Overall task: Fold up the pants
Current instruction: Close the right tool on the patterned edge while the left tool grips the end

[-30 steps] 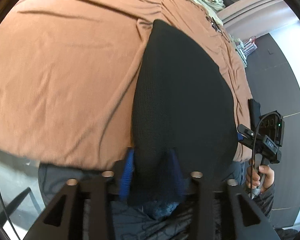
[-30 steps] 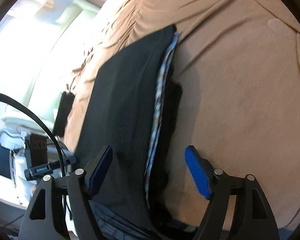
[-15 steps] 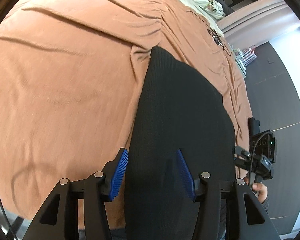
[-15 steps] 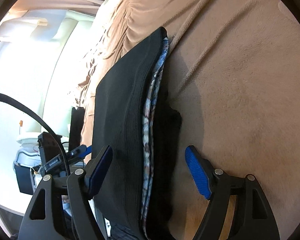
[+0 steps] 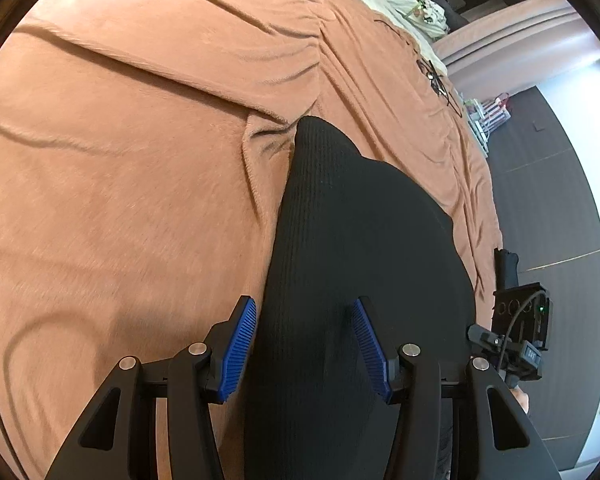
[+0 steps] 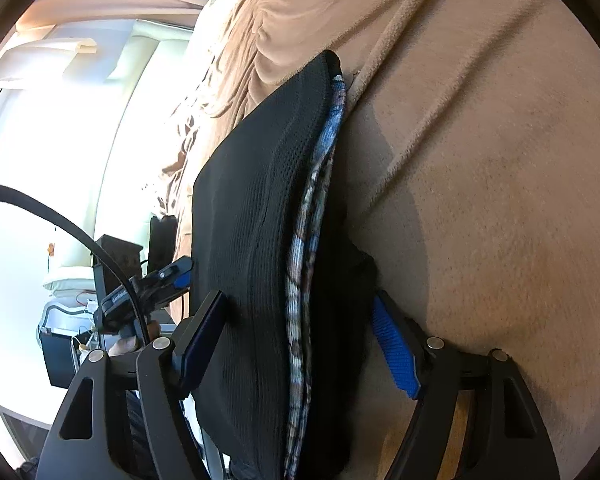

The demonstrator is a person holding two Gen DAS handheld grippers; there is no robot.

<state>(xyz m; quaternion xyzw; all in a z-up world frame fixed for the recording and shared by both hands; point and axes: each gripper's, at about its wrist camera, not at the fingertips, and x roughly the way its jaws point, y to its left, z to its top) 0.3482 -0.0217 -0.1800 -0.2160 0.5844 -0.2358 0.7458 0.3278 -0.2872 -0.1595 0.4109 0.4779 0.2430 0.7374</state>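
Your black ribbed knit pants (image 5: 364, 264) lie folded in a long, narrow stack on the bed, on top of the rust-brown plush blanket (image 5: 132, 184) that covers it. In the left wrist view the stack runs away from you and tapers to a rounded tip where the blanket bunches into a few creases.

Your left tongs (image 5: 306, 346) stand part-way spread over the near end of the pants. The blue ribbed pad on the left side sits at the cloth's left edge, and the other pad rests over the black fabric further in. Whether either pad actually presses on the cloth cannot be told.

Your right tongs (image 6: 300, 340) straddle the right-hand edge of the stack, and their jaws have just been closing a little. The layered edge shows here: black knit on top, a blue and grey patterned lining (image 6: 320, 184) peeking out between the layers, and more black cloth beneath. The pants fill the gap between the pads; the dark left pad lies against the upper layer and the blue right pad (image 6: 394, 350) sits just beside the lower cloth near the blanket. A firm pinch cannot be confirmed.

Each view catches the other gripper at the far side of the stack.
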